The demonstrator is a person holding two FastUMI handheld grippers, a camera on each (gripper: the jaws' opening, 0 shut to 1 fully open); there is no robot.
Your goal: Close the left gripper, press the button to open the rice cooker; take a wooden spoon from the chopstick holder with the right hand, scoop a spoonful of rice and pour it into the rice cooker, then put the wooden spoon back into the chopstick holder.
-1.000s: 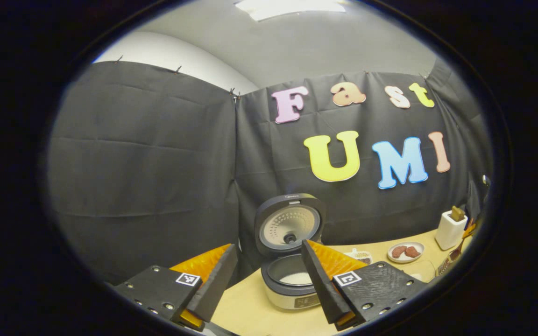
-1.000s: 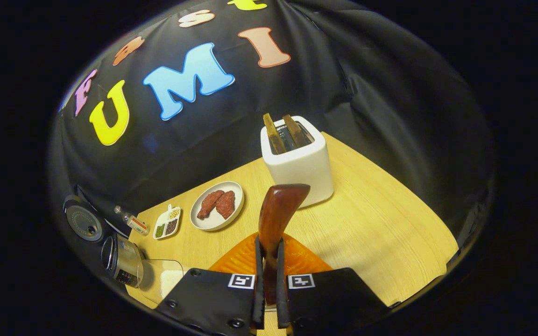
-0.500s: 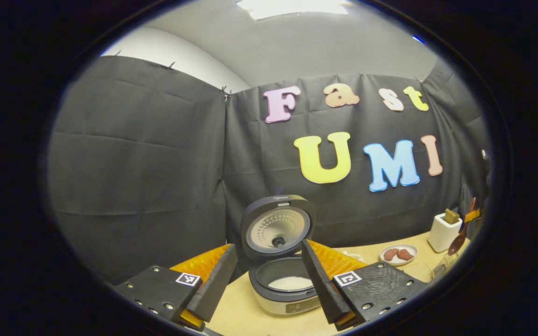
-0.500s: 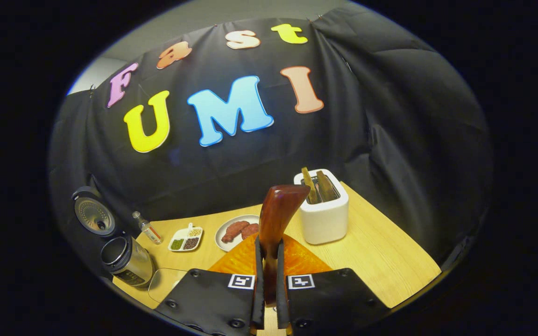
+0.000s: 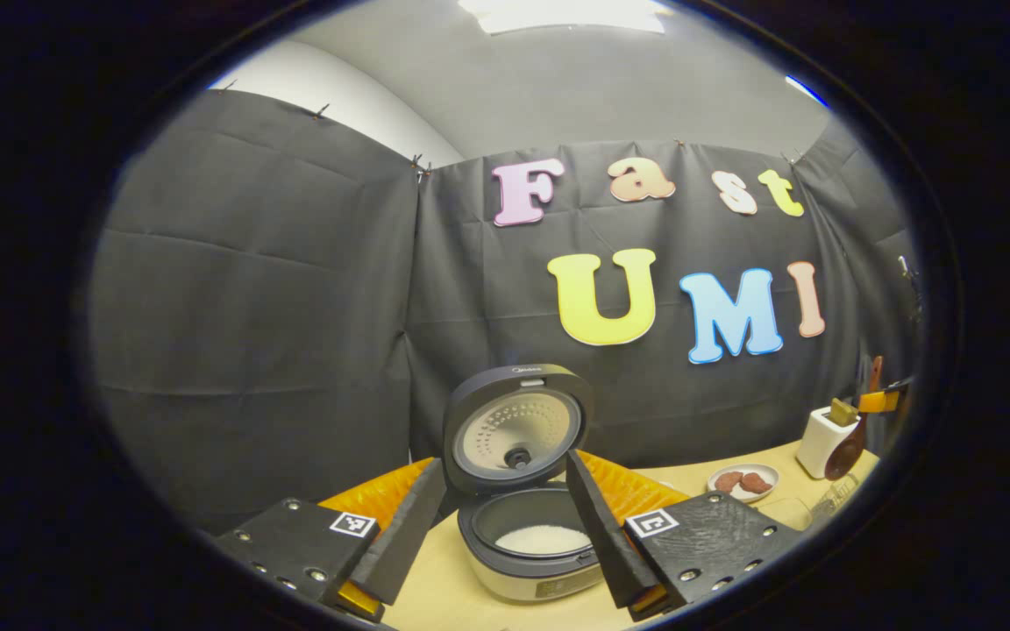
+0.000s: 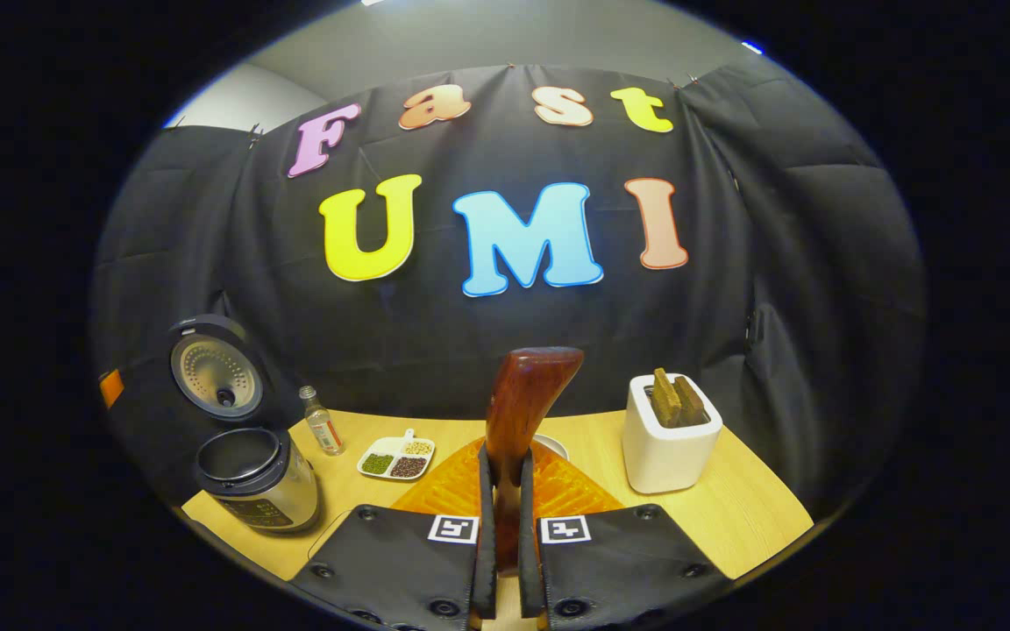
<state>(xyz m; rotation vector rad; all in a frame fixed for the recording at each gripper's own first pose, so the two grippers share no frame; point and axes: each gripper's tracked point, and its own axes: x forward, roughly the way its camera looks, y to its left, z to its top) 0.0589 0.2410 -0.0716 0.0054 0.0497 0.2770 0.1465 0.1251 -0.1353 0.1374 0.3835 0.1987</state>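
Observation:
The rice cooker (image 5: 540, 561) stands open on the wooden table, lid (image 5: 515, 429) upright and white rice (image 5: 545, 538) in its pot. My left gripper (image 5: 502, 473) is open just in front of it, with nothing between its fingers. My right gripper (image 6: 505, 460) is shut on the handle of a dark wooden spoon (image 6: 526, 399), whose end rises upright above the fingers. The white chopstick holder (image 6: 670, 438), with wooden utensils (image 6: 676, 396) in it, stands to the right of the spoon and farther off. In the right gripper view the cooker (image 6: 257, 480) sits at far left.
A small bottle (image 6: 323, 422) and a sectioned dish of beans (image 6: 397, 460) lie between cooker and holder. A plate with red pieces (image 5: 742, 480) sits near the holder (image 5: 819, 438). The table's front edge (image 6: 750, 548) runs close below the holder.
The right gripper has drawn back and levelled with the spoon still held, so the holder now lies farther off and to the right. The left gripper has shifted slightly and stays open.

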